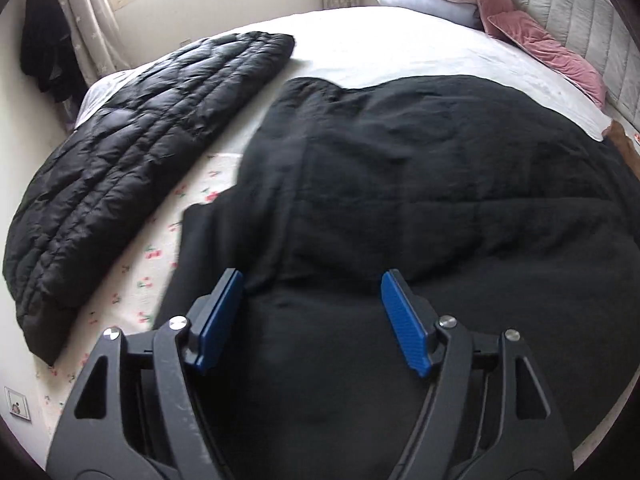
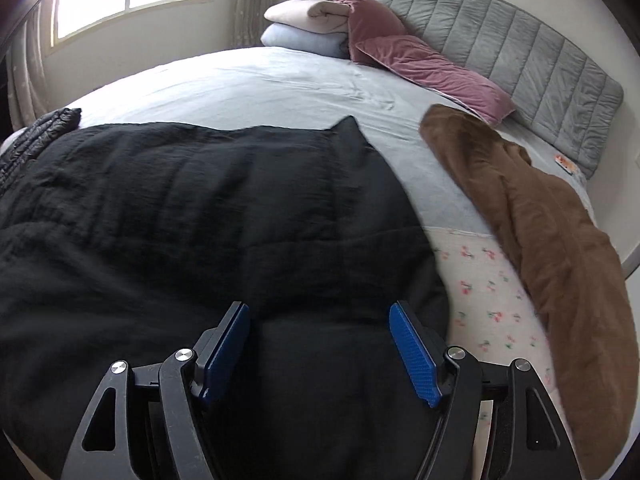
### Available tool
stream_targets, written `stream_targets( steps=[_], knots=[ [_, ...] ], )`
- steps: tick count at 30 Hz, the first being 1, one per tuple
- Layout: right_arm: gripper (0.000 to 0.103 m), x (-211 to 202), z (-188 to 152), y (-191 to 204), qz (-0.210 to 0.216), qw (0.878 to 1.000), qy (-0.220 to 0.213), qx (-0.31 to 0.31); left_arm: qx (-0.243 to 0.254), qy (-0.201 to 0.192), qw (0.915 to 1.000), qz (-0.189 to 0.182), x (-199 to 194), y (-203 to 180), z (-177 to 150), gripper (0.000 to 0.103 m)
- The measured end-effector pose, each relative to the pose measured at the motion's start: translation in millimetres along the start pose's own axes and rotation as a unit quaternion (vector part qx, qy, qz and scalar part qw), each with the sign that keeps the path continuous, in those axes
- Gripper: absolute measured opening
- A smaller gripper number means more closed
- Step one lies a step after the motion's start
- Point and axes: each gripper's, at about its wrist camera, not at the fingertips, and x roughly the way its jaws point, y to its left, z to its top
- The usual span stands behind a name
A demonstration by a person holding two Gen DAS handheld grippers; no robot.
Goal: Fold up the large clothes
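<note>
Across the bed (image 2: 280, 80) one black garment (image 1: 420, 184) lies spread directly ahead of and beneath both grippers, its long axis running left to right. Left gripper (image 1: 312, 300) and right gripper (image 2: 320, 328) hover with jaws spread, gripping nothing, each about equally near. One quilted black jacket (image 1: 132, 148) lies left, one brown garment (image 2: 540, 216) right.

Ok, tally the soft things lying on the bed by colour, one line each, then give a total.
Black: 2, the quilted puffer jacket and the large black garment under both open grippers.
Brown: 1, the brown garment.
Pink: 2, the velvet pillows.
Cream: 1, the folded blanket.
Pale blue: 1, the folded blanket beneath it.
Total: 7
</note>
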Motion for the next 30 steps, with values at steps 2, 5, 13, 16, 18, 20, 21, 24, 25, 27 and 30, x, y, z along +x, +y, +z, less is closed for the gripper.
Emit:
stream_targets(
  steps=[2,5,13,16,18,20,21,24,25,27,30],
  knots=[
    [0.082,-9,-10,-39,-0.003,1.0,0.009,0.025,-0.012,-0.009,0.9999,-0.001,-12,33,-10,0.07],
    [0.082,-30,-25,-81,0.021,0.997,0.011,0.073,-0.052,-0.009,0.9983,-0.025,-37,72,-29,0.07],
    [0.083,-55,-86,-104,0.198,0.958,0.039,0.202,-0.227,0.037,0.9427,-0.242,-74,118,-96,0.082],
    [0.083,-38,-104,-93,0.244,0.936,0.067,0.246,-0.289,0.071,0.9056,-0.302,-55,108,-113,0.082],
    [0.085,-30,-108,-91,0.255,0.925,0.053,0.275,-0.312,0.079,0.8947,-0.309,-39,98,-116,0.082],
    [0.085,-24,-103,-93,0.27,0.911,0.036,0.308,-0.327,0.063,0.8919,-0.306,-27,88,-113,0.077],
    [0.084,-19,-102,-95,0.278,0.901,0.033,0.331,-0.338,0.051,0.8904,-0.301,-23,85,-110,0.076],
    [0.069,-8,-97,-101,0.282,0.883,0.02,0.375,-0.365,0.028,0.8875,-0.28,-14,74,-101,0.07],
    [0.056,-5,-95,-102,0.284,0.879,0.018,0.382,-0.368,0.023,0.8895,-0.269,-12,70,-98,0.066],
    [0.039,-7,-93,-102,0.292,0.874,0.008,0.388,-0.375,0.014,0.8925,-0.25,-12,68,-94,0.046],
    [0.029,-39,-84,-102,0.278,0.888,-0.025,0.365,-0.366,-0.016,0.9004,-0.235,-38,62,-83,0.035]
  ],
)
